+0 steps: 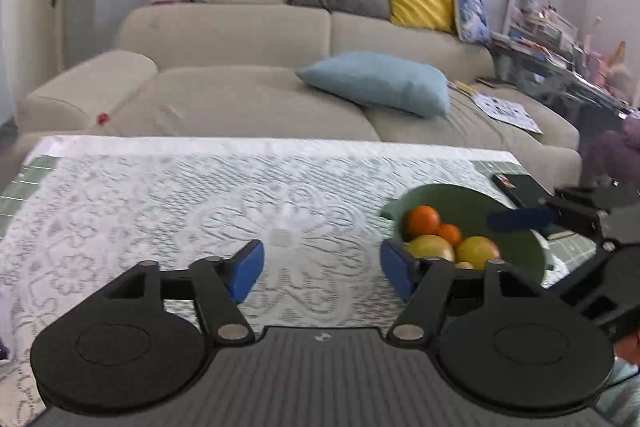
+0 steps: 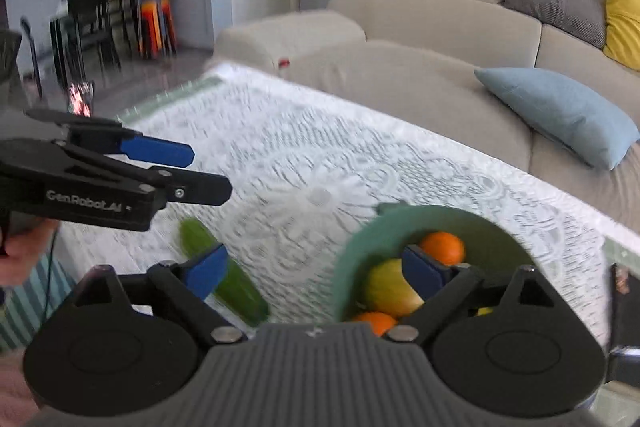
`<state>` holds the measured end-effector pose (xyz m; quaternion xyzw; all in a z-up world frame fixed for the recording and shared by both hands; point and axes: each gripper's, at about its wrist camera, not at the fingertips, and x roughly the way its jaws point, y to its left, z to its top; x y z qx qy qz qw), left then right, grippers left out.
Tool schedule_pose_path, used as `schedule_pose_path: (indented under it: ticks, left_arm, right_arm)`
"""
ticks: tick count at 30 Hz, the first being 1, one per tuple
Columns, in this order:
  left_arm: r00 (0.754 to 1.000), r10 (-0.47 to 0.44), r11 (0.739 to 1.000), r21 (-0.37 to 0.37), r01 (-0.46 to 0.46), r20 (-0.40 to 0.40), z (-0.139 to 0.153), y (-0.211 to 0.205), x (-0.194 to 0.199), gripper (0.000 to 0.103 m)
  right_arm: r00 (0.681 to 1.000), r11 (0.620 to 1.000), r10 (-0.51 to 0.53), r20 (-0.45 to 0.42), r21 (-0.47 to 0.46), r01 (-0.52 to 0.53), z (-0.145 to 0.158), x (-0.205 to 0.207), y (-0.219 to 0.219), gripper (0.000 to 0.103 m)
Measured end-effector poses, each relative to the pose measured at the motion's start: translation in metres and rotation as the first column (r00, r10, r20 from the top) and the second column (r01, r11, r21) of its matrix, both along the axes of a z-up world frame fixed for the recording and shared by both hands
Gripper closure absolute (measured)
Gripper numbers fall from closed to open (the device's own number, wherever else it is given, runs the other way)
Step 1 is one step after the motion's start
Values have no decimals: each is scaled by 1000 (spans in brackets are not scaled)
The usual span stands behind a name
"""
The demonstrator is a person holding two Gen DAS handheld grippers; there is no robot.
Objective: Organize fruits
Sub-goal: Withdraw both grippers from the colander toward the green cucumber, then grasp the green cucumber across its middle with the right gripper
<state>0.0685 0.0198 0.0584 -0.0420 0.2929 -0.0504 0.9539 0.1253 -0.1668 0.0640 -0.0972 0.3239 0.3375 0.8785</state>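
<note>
A green bowl (image 1: 532,247) stands on the lace cloth at the right; it holds two oranges (image 1: 422,219) and yellow-green fruits (image 1: 476,251). In the right wrist view the bowl (image 2: 352,259) holds an orange (image 2: 444,247) and a yellow-green fruit (image 2: 386,287). A green cucumber (image 2: 240,287) lies on the cloth left of the bowl. My left gripper (image 1: 322,271) is open and empty above the cloth, left of the bowl. My right gripper (image 2: 316,273) is open and empty, above the bowl's near left rim.
A white lace cloth (image 1: 200,199) covers the green tiled table. A dark flat object (image 1: 520,187) lies at the table's right edge. A beige sofa (image 1: 260,39) with a blue cushion (image 1: 380,83) stands behind the table.
</note>
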Motion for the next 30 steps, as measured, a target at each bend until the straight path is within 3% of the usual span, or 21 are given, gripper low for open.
schedule_pose_path:
  ticks: [6,12,18,30]
  left_arm:
    - [996,84,996,-42,-83,5,-16,28,-13,14]
    - [979,191,982,4,-191,66,-36,46,-27,12]
    - [986,162,986,27,-164,49,-50,49,-30,10]
    - [995,93,995,-31,-94,-28,-78,58,-20,11]
  right_arm:
    - [993,991,-110,43,83,106,-19,-24,18,7]
    - [982,971,-185,37,163,176,-31,-43,27,6]
    - [972,962,-232,28,154,226,-53,-58,40,4]
    - [947,926,-314,-68,199,321,-83,-48,32,4]
